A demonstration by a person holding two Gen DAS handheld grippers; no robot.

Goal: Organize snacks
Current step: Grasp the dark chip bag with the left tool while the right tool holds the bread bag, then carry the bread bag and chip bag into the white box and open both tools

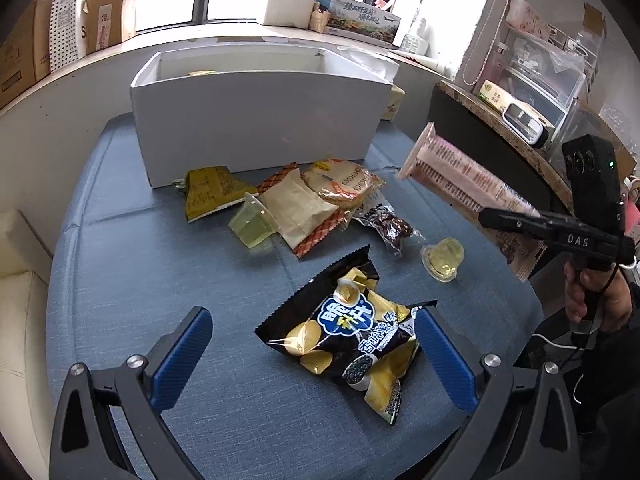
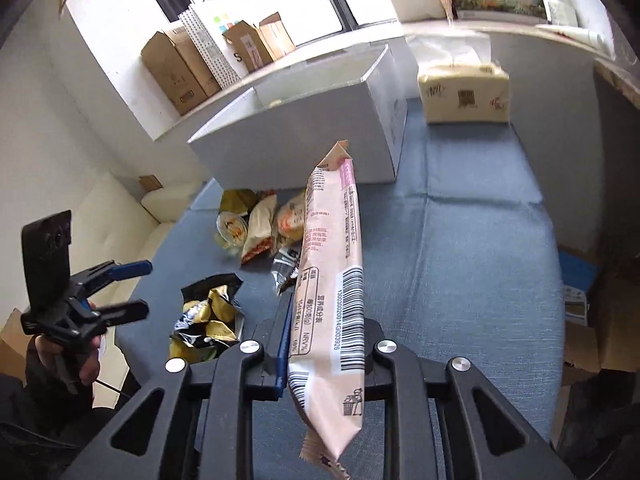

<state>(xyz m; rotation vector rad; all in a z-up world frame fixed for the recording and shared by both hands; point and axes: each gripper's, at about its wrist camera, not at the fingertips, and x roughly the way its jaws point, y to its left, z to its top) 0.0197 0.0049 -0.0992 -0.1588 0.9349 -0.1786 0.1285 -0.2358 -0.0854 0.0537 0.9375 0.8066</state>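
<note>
You're in a lived-in room of a home or small office: cardboard boxes point(image 2: 176, 70) crowd the window ledge point(image 1: 224, 38), a tissue pack point(image 2: 464, 92) sits at the blue-clothed tabletop's point(image 1: 120, 264) far edge (beside cluttered shelves point(image 1: 536, 92)).

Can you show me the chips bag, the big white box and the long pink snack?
chips bag point(image 1: 352, 344), left wrist view, printed front.
white box point(image 1: 256, 120), left wrist view, front wall.
pink snack point(image 2: 332, 280), right wrist view, printed middle.
</note>
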